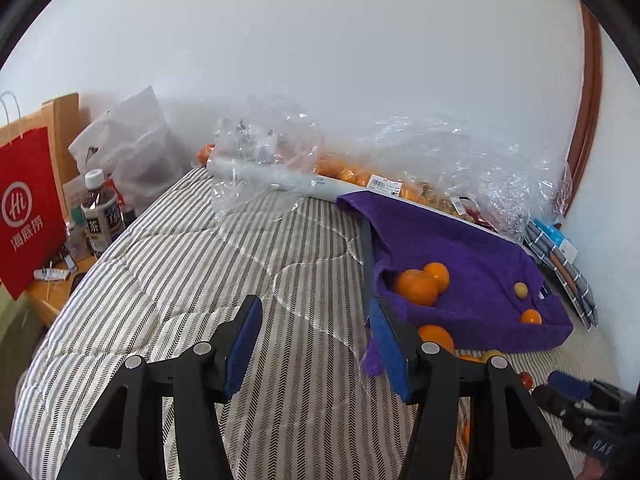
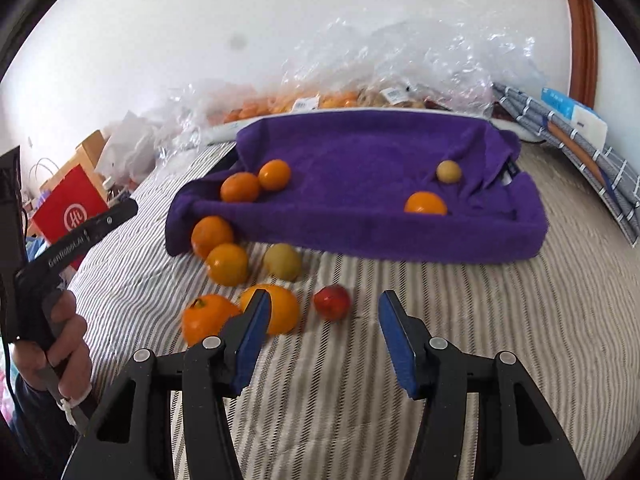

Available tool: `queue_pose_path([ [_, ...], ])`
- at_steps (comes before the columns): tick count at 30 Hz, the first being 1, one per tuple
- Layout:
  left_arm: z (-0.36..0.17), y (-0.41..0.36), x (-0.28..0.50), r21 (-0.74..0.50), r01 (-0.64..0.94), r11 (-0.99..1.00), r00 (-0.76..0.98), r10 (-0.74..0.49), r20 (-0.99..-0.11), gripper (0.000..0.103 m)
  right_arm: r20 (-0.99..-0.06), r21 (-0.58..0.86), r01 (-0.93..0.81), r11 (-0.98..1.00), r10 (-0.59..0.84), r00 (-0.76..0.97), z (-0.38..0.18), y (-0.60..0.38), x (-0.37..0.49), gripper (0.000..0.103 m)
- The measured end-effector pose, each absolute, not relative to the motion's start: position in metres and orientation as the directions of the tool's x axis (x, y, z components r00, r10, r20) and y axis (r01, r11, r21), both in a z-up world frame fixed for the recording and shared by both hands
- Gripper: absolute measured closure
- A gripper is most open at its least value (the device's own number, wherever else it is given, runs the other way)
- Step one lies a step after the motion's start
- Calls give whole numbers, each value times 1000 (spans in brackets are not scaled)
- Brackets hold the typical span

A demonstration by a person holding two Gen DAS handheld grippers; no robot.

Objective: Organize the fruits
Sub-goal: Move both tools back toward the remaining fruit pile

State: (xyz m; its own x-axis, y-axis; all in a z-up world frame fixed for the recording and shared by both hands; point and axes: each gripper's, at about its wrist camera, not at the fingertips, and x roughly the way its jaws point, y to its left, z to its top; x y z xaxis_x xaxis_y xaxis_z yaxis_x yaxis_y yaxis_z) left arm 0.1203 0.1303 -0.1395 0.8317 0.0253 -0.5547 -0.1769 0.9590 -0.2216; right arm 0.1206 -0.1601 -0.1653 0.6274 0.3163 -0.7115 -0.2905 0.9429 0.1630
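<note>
We see both tools with pads apart, nothing between: left tool [image 1: 316, 344]; right tool [image 2: 324, 332] near red fruit [image 2: 332, 302] on striped bed [image 2: 480, 320]; purple towel [image 2: 360, 160] beyond.

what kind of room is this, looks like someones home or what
Most likely a bedroom in a home. The fruit lies on a bed with a striped quilted cover, set against a plain white wall. Beside the bed a low wooden stand holds a drink bottle and a red paper shopping bag.
</note>
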Motion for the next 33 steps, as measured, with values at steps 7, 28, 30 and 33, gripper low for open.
queue_pose_path([
  [7, -141, 140, 124, -271, -185, 945, 823, -2, -568, 49, -726, 142, -302, 943, 306, 615, -172, -145, 124, 45],
  [28, -144, 140, 125, -270, -185, 945, 818, -5, -575, 49, -717, 97, -362, 927, 317, 620, -174, -133, 120, 72],
  [30, -144, 138, 125, -264, -180, 948, 817, -6, -577, 49, -719, 93, -366, 926, 317, 619, -174, -134, 119, 72],
  [33, -144, 135, 125, -249, -174, 953, 817, -2, -577, 49, -732, 110, -374, 921, 330, 597, -177, -134, 122, 70],
])
